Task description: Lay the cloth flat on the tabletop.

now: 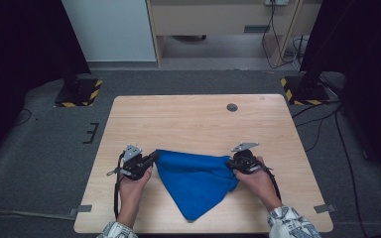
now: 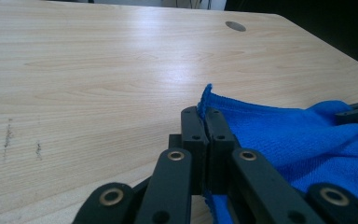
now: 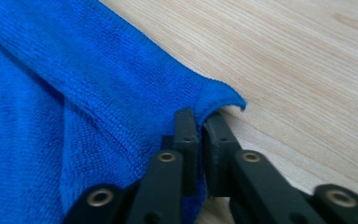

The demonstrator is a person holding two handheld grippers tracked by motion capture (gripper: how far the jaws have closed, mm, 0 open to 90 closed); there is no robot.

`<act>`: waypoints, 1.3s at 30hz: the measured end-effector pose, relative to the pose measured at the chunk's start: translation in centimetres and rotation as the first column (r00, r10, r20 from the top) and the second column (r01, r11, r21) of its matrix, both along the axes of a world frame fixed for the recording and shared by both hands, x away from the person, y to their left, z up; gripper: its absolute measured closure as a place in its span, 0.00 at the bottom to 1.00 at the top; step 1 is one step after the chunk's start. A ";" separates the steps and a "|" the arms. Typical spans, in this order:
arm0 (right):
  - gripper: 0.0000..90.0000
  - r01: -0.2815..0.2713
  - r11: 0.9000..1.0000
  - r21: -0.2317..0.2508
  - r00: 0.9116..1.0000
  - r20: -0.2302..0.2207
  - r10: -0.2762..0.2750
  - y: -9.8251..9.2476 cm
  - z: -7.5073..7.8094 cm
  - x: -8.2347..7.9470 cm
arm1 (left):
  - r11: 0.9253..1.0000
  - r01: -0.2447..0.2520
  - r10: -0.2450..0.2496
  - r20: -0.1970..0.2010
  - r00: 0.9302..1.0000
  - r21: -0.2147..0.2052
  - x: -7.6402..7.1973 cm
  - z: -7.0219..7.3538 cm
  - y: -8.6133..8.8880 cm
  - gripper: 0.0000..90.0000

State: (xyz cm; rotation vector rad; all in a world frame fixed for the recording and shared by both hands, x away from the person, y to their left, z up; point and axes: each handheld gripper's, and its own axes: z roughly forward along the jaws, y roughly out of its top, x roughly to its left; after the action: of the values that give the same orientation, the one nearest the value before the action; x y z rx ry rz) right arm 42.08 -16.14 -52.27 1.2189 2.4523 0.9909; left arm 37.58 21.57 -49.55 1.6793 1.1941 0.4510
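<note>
A blue cloth (image 1: 193, 178) lies on the near half of the wooden table (image 1: 193, 119), stretched between both grippers with one corner pointing toward the front edge. My left gripper (image 1: 154, 156) is shut on the cloth's left corner; in the left gripper view the blue cloth (image 2: 284, 135) has its hem pinched between the jaws of my left gripper (image 2: 206, 114). My right gripper (image 1: 230, 162) is shut on the right corner. In the right gripper view the blue cloth (image 3: 74, 93) has a folded edge clamped in my right gripper (image 3: 199, 116).
A small round grommet (image 1: 232, 107) sits in the tabletop at the far right. Two stand bases with yellow-black tape (image 1: 78, 92) stand on the floor beyond the table's far corners. Cables trail on the floor at the right.
</note>
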 end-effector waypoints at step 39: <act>0.63 0.069 0.997 -0.047 0.998 0.018 -0.068 0.0 0.1 2.8 | 1.000 0.017 -0.017 0.002 1.000 0.001 0.0 -0.1 -0.3 0.98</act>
State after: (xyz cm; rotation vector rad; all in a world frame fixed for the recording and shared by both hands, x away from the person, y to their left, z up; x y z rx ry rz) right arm 44.89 -16.18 -52.22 1.2652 2.3910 0.9148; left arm 37.60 21.23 -49.64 1.6887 1.1771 0.4428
